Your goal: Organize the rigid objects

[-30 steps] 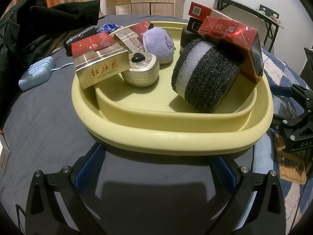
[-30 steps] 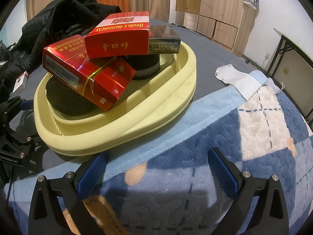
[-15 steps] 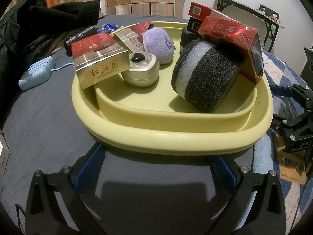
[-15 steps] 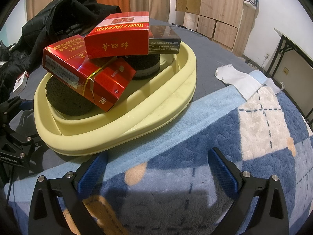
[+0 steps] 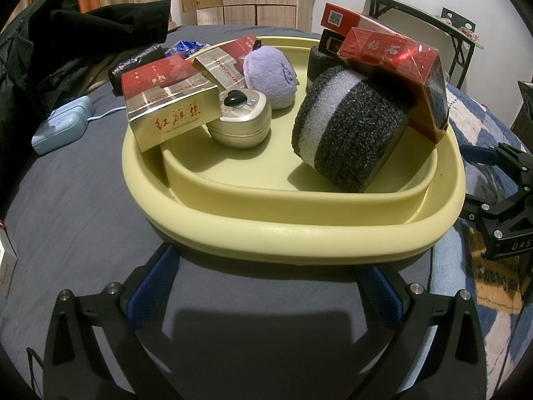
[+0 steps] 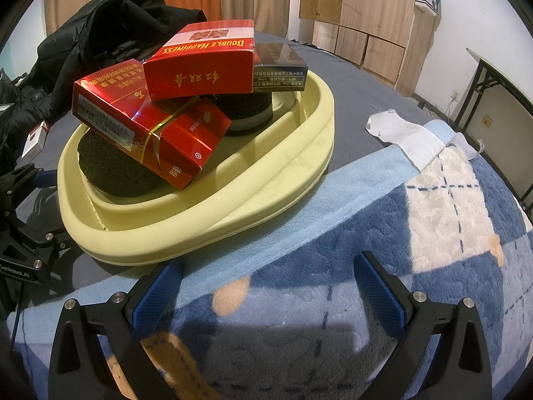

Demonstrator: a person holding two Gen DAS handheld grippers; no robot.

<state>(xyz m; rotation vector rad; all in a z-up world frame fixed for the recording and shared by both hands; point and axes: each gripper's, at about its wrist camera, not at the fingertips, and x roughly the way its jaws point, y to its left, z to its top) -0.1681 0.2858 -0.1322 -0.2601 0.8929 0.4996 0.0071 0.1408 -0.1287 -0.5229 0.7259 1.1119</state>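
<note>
A pale yellow tray [image 5: 299,236] [image 6: 273,196] sits on a bed and holds red cartons, a gold-and-red box [image 5: 170,113], a round tin [image 5: 241,123], a purple plush [image 5: 269,73] and a black-and-white foam roll [image 5: 346,130]. A red carton [image 5: 399,66] [image 6: 150,116] leans on that roll, and another red box [image 6: 200,66] lies on top. My left gripper [image 5: 266,286] is open just short of the tray's near rim. My right gripper [image 6: 266,286] is open over the blue blanket, close to the tray's side.
A black jacket [image 6: 110,30] lies behind the tray. A light blue device [image 5: 61,126] lies on the grey sheet at left. A white cloth [image 6: 409,136] rests on the blanket [image 6: 366,233]. A folding table [image 5: 426,20] stands at back right.
</note>
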